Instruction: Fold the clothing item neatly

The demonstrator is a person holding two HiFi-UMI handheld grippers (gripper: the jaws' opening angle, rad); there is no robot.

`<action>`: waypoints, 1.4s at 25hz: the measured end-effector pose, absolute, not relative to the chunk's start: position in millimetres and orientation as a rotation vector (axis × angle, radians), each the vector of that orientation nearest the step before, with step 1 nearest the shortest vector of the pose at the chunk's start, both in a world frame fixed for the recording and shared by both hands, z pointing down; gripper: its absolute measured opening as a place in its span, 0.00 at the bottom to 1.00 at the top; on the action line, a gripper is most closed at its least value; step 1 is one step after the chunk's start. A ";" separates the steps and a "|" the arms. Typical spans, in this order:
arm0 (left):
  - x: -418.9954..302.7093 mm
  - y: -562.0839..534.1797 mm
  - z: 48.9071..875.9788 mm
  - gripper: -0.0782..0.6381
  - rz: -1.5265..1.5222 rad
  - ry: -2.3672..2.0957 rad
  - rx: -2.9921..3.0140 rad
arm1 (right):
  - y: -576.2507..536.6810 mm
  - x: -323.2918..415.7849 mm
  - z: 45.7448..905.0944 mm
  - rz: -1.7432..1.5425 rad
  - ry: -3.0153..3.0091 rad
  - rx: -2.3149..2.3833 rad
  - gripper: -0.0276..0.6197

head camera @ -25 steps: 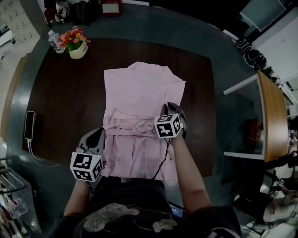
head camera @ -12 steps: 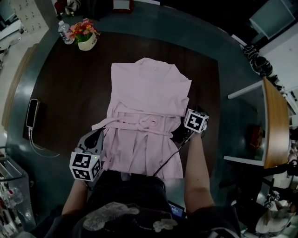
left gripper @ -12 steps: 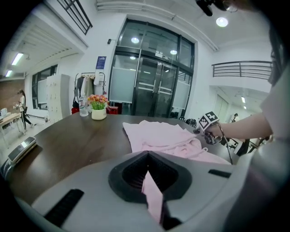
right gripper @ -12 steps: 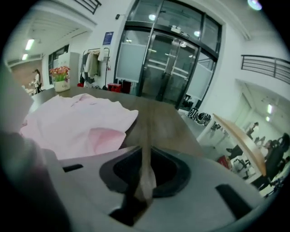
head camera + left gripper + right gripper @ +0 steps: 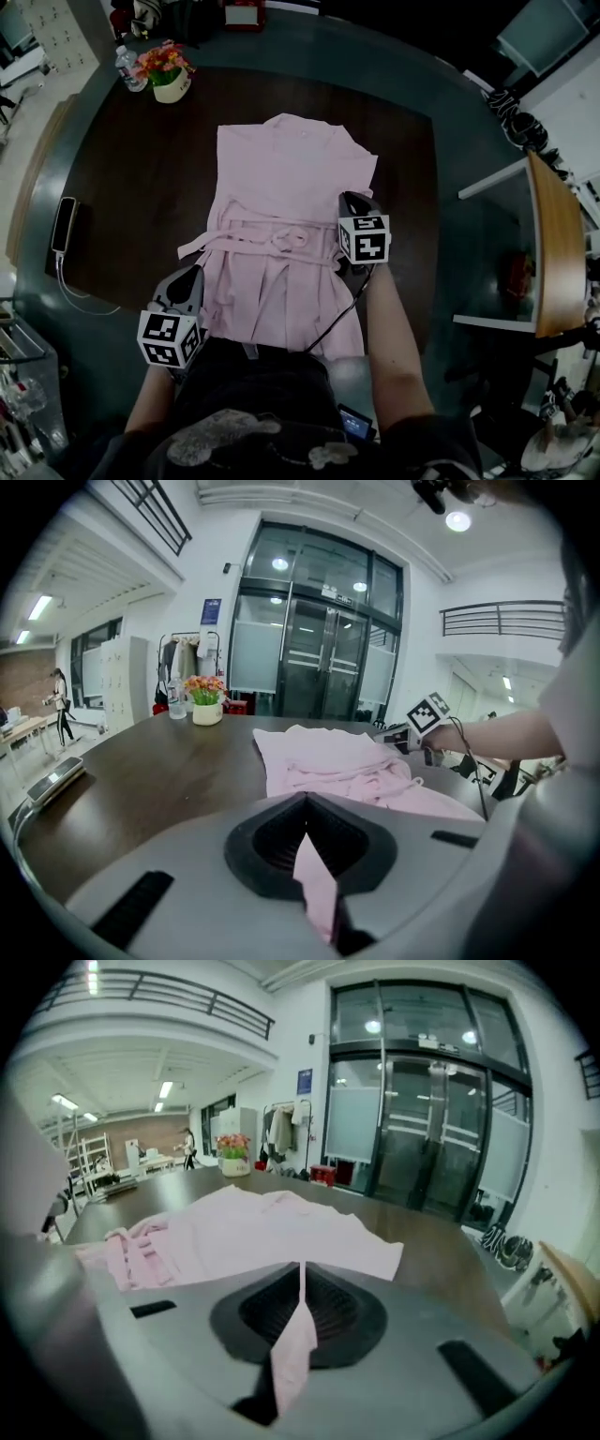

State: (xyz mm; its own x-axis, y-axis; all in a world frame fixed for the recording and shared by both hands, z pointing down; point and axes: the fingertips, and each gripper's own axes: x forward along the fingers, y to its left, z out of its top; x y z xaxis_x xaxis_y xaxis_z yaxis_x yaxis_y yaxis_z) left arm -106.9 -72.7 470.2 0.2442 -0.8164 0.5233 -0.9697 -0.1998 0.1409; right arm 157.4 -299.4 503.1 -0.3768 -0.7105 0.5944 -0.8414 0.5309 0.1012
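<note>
A pale pink dress (image 5: pixel 286 178) with a tied waist belt (image 5: pixel 281 238) lies flat on the dark table (image 5: pixel 131 178), collar away from me. My left gripper (image 5: pixel 193 278) is at the skirt's near-left edge, shut on a fold of the pink fabric (image 5: pixel 315 885). At the right side of the waist my right gripper (image 5: pixel 352 201) has just been closing its jaws. A strip of the pink fabric (image 5: pixel 293 1344) is pinched between them. The left gripper view also takes in the right gripper (image 5: pixel 401 735) beside the bunched waist.
A flower pot (image 5: pixel 172 81) and a water bottle (image 5: pixel 127 66) stand at the table's far left corner. A phone (image 5: pixel 64 225) with its cable lies at the left edge. A wooden board (image 5: pixel 553 244) stands off the table to the right.
The right gripper swung out past the dress's right edge, then came back onto the right side of the waist. The left gripper drew slightly toward me with the hem. The belt's left end now sticks out.
</note>
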 end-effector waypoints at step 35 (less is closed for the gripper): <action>-157.1 140.3 619.6 0.21 0.647 -1.201 2.404 | 154.8 280.2 626.8 0.692 -1.808 1.869 0.17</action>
State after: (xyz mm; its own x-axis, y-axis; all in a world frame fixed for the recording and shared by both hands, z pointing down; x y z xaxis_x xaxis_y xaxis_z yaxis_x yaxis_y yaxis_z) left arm -157.1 140.3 619.6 0.5302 -0.6427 0.5531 -0.8152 -0.5657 0.1242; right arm 280.2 154.8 626.8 0.0165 -0.7748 0.6320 -0.9988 -0.0423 -0.0257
